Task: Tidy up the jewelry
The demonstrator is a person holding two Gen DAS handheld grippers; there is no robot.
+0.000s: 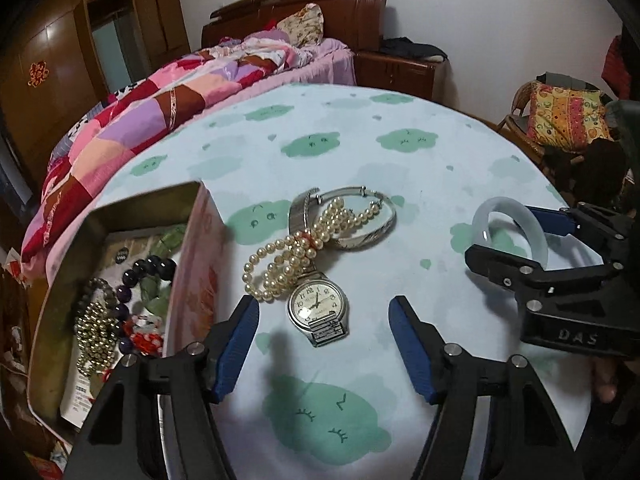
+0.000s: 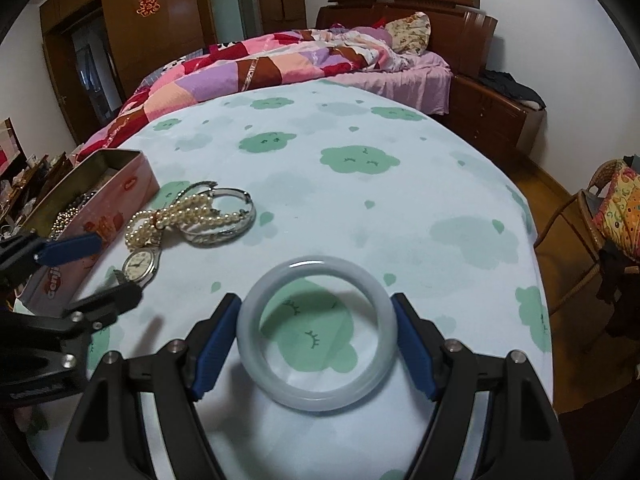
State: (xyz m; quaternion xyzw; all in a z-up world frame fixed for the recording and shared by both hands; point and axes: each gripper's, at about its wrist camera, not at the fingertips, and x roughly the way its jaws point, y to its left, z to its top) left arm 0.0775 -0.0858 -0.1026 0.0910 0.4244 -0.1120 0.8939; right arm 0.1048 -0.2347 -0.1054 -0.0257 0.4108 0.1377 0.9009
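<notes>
Jade bangle clamped in right gripper (contact edges hidden).

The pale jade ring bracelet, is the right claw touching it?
Touching. In the right wrist view, both blue pads of the right claw press the sides of the pale jade ring bracelet.

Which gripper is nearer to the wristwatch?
Left. The left gripper is open just before the wristwatch; the right gripper holds the jade bangle farther right.
</notes>
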